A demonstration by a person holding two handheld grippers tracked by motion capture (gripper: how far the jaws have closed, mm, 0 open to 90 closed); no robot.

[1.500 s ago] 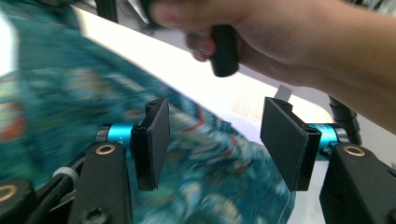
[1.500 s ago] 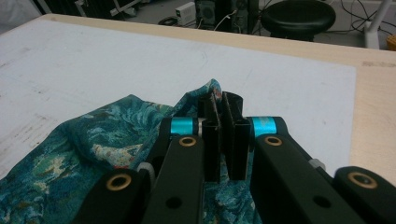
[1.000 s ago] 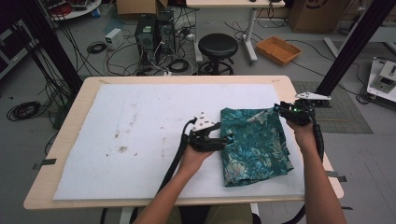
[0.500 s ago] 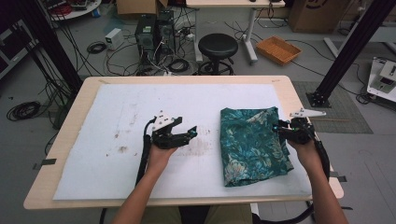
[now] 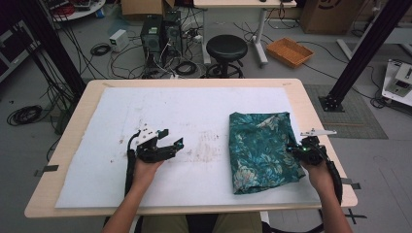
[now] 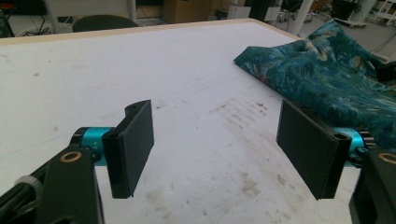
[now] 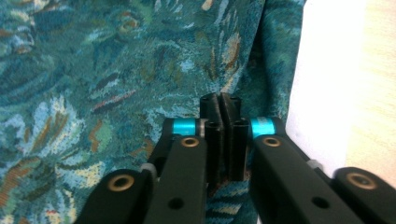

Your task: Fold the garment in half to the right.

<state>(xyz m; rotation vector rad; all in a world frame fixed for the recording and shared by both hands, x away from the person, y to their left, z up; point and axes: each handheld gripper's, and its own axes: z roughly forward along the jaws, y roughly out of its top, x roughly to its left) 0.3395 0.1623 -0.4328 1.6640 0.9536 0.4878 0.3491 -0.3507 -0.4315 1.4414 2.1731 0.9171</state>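
Observation:
A teal flower-patterned cloth, folded into a rough rectangle, lies on the right half of the white mat. My right gripper sits at the cloth's right edge. Its jaws have just been closing and now stand pressed together on a fold of the cloth. My left gripper hovers low over bare mat, well left of the cloth. Its jaws opened wider a moment ago and stand far apart with nothing between them, and the cloth lies beyond them to the right.
The mat shows brownish smudges near its middle. The wooden table rim frames the mat. Behind the table stand a black stool, computer boxes and cables and an orange tray on the floor.
My left gripper has drawn away leftward from the cloth's left edge, out over bare mat. My right gripper has come down and toward me along the cloth's right edge.

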